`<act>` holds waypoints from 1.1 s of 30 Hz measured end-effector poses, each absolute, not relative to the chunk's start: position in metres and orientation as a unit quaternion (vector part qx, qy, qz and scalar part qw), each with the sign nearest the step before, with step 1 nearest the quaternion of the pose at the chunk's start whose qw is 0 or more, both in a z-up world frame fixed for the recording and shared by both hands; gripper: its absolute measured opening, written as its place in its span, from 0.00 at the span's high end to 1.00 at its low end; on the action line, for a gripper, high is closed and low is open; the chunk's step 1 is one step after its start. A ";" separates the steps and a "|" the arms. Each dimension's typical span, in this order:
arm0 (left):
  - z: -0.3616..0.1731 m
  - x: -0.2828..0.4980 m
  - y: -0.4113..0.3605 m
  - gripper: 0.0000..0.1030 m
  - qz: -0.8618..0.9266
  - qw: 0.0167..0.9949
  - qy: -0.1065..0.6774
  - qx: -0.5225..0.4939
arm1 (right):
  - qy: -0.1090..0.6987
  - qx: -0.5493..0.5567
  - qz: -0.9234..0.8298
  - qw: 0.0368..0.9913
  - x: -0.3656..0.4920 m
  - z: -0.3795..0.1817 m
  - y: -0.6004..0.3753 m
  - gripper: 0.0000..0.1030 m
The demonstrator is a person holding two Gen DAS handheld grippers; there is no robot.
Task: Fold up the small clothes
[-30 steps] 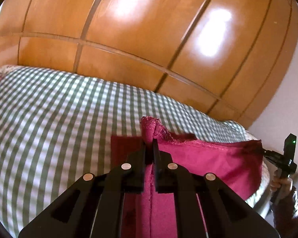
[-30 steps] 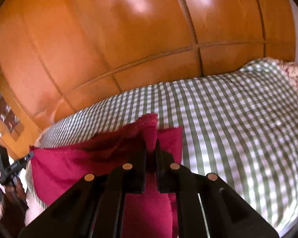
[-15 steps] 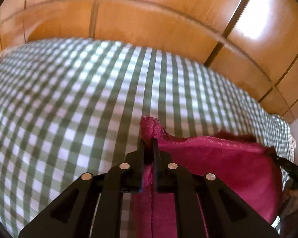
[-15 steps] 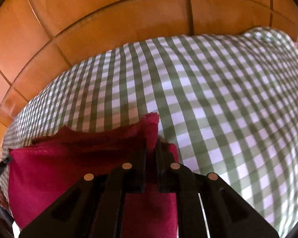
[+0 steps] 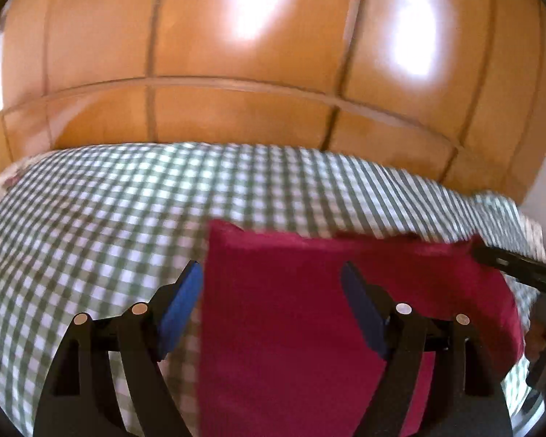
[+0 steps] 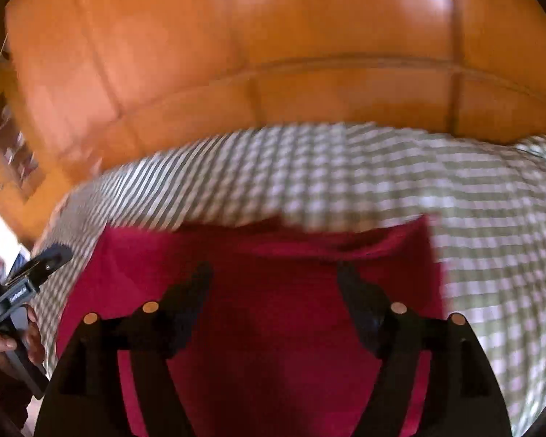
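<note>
Left gripper (image 5: 271,284): jaws spread wide, having just opened; blue-padded fingers (image 5: 180,300) stand apart and press on nothing. One finger lies over the checked bedspread (image 5: 91,218) just off the red garment (image 5: 291,327), the other over the garment itself, so that the garment's near-left edge falls between them.

Right gripper (image 6: 273,291): jaws likewise spread wide, having just opened; both dark fingers (image 6: 360,306) hang over the garment (image 6: 273,346) with cloth beneath the gap and no grip on it. Whether the tips touch the cloth cannot be told.

Red garment: lies released on the bedspread (image 6: 473,218) with a roughly straight far edge; its surface shows a shallow crease near that edge. In the left wrist view the right gripper (image 5: 509,266) sits at the garment's far-right corner. In the right wrist view the left gripper (image 6: 25,280) sits beside the garment's left edge, gripped by a hand (image 6: 14,342).

Bedspread: green-and-white check, extending beyond the garment on all visible sides. Behind it, on the side away from the garment, rises a glossy orange-brown panelled wooden wall (image 5: 273,73). Both views are motion-blurred.
</note>
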State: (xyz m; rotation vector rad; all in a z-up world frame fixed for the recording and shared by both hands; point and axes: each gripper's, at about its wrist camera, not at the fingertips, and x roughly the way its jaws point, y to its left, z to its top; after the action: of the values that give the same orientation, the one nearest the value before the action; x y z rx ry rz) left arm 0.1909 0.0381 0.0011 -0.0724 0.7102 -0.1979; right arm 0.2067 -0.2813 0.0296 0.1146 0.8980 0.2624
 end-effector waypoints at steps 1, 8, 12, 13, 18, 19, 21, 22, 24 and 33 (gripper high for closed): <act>-0.006 0.193 0.034 0.25 -0.095 0.928 0.358 -0.028 | 0.446 0.045 0.119 0.886 0.214 0.021 -0.274 0.29; -0.057 0.204 0.044 0.26 -0.050 0.900 0.432 -0.037 | 0.480 0.059 0.082 0.872 0.234 -0.011 -0.274 0.28; -0.044 0.188 0.049 0.26 -0.046 0.906 0.420 -0.035 | 0.460 0.058 0.073 0.883 0.208 0.009 -0.287 0.15; -0.040 0.182 0.048 0.26 -0.047 0.908 0.414 -0.038 | 0.454 0.069 0.073 0.885 0.200 0.014 -0.295 0.12; -0.024 0.162 0.048 0.26 -0.039 0.918 0.393 -0.030 | 0.431 0.084 0.042 0.898 0.168 0.029 -0.325 0.12; -0.022 0.158 0.047 0.26 -0.038 0.919 0.391 -0.027 | 0.427 0.087 0.036 0.899 0.164 0.030 -0.329 0.12; -0.019 0.153 0.048 0.26 -0.039 0.920 0.388 -0.029 | 0.422 0.091 0.022 0.902 0.154 0.032 -0.340 0.12; -0.018 0.150 0.049 0.26 -0.039 0.921 0.388 -0.029 | 0.419 0.093 0.015 0.903 0.147 0.033 -0.347 0.12; -0.018 0.148 0.050 0.26 -0.036 0.920 0.389 -0.029 | 0.415 0.101 0.004 0.904 0.136 0.035 -0.358 0.12; -0.018 0.133 0.057 0.26 -0.031 0.919 0.391 -0.027 | 0.414 0.142 -0.033 0.899 0.101 0.023 -0.389 0.13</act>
State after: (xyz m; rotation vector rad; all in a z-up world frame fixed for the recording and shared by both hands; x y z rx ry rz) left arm 0.1326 0.0573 -0.0176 -0.0554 0.8044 -0.0629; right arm 0.1013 -0.3893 0.0228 0.2946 0.8568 -0.0687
